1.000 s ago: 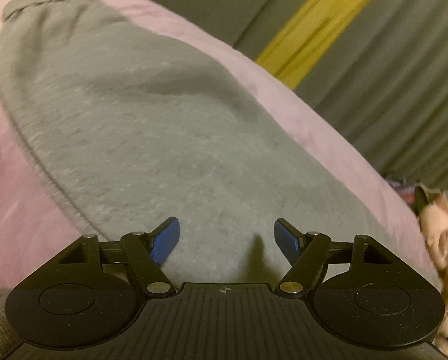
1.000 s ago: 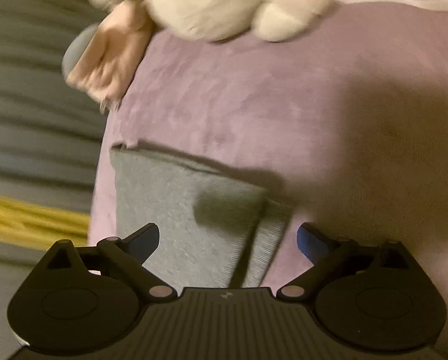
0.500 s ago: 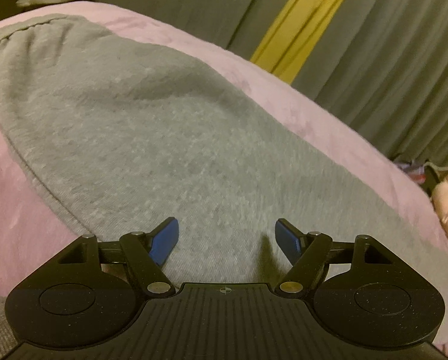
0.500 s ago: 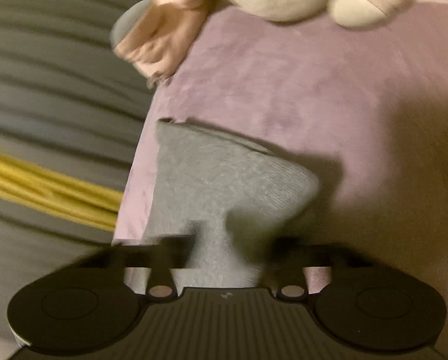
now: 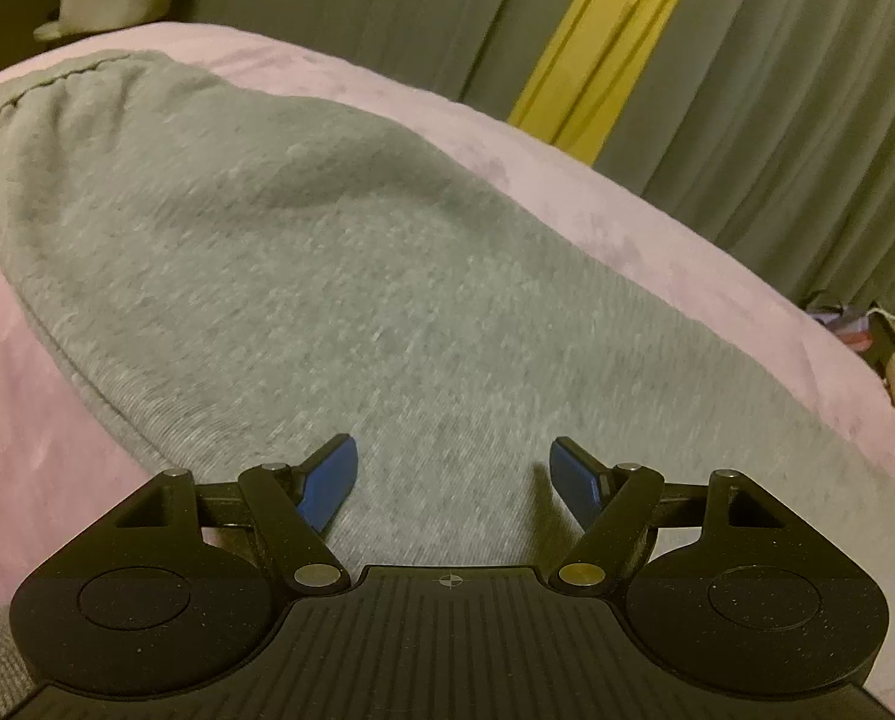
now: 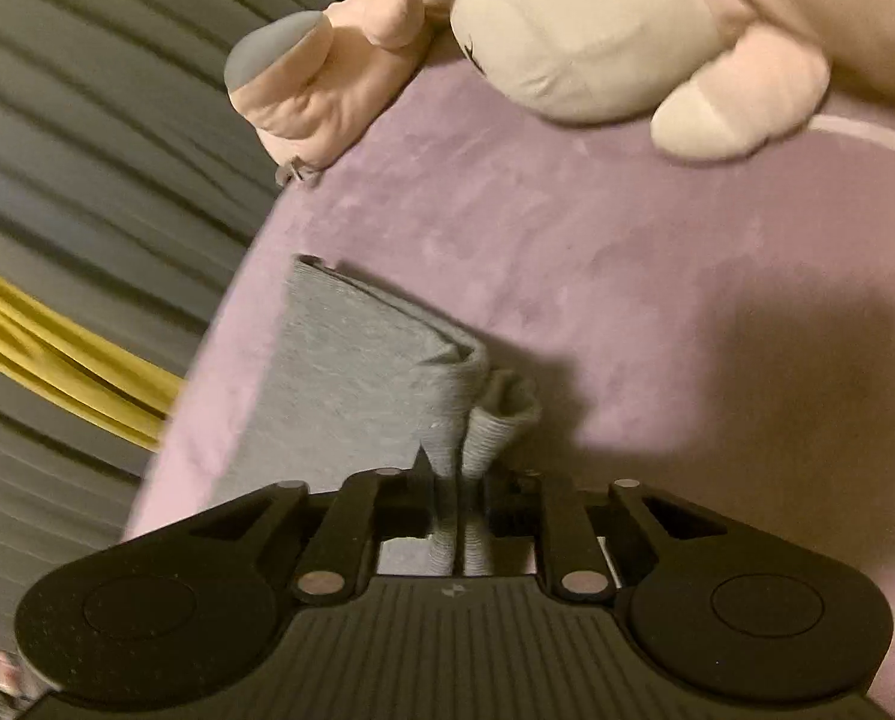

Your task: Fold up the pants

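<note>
Your right tongs (image 6: pixel 456 516) are clamped on the ribbed cuffs (image 6: pixel 483 420) at the leg end of the pants (image 6: pixel 351 372), the fabric bunched between closed jaws. Just past them the leg lies flat on the pink cover (image 6: pixel 567 240); farther off sits a plush toy (image 6: pixel 597 30). Your left tongs (image 5: pixel 453 480) hang open over grey cloth (image 5: pixel 327 270), gripping nothing; the waistband (image 5: pixel 57 81) lies far ahead to their left. This looks like the start of the lengthwise fold. Next, probably lift the cuffs and carry them toward the waistband, keeping both layers pinched.

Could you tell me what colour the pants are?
Heather grey pants; the left wrist view shows them best.
</note>
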`<action>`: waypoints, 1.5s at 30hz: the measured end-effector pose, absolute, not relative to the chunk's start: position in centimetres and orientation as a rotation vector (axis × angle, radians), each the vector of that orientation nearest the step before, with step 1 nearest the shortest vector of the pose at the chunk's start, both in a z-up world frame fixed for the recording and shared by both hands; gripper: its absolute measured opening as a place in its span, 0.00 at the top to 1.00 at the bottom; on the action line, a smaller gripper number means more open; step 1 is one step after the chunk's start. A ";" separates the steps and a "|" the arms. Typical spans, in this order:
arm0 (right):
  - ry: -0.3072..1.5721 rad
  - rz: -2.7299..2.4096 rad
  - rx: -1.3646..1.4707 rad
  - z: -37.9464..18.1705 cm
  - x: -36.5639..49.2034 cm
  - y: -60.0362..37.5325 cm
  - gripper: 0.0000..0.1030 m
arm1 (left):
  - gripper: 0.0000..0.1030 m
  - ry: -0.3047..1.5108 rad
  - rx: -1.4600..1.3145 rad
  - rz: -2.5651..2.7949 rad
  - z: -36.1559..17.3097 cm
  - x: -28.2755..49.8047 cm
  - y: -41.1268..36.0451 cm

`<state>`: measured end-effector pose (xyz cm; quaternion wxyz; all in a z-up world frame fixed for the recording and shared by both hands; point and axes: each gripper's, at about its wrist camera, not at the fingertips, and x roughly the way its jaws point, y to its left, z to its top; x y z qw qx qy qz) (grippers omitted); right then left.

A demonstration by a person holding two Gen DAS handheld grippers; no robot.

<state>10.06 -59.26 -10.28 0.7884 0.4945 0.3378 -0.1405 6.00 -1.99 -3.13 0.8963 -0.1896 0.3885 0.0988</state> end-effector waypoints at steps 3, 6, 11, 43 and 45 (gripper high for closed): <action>0.780 -0.282 1.037 -10.7 10.9 -58.6 0.36 | 0.24 0.812 -0.380 0.210 -3.3 6.1 -2.1; 0.798 -0.251 1.059 -11.2 11.3 -58.4 0.37 | 0.24 0.818 -0.354 0.213 -3.4 6.3 -2.4; 0.797 -0.267 1.041 -11.1 11.0 -58.0 0.82 | 0.24 0.820 -0.350 0.214 -3.4 6.2 -2.4; 0.911 -0.162 0.313 -9.3 16.2 -48.3 0.16 | 0.25 0.656 -0.129 0.375 -2.3 11.6 0.5; 0.903 -0.163 0.334 -9.5 16.1 -48.7 0.15 | 0.25 0.665 -0.071 0.401 -2.6 13.1 1.0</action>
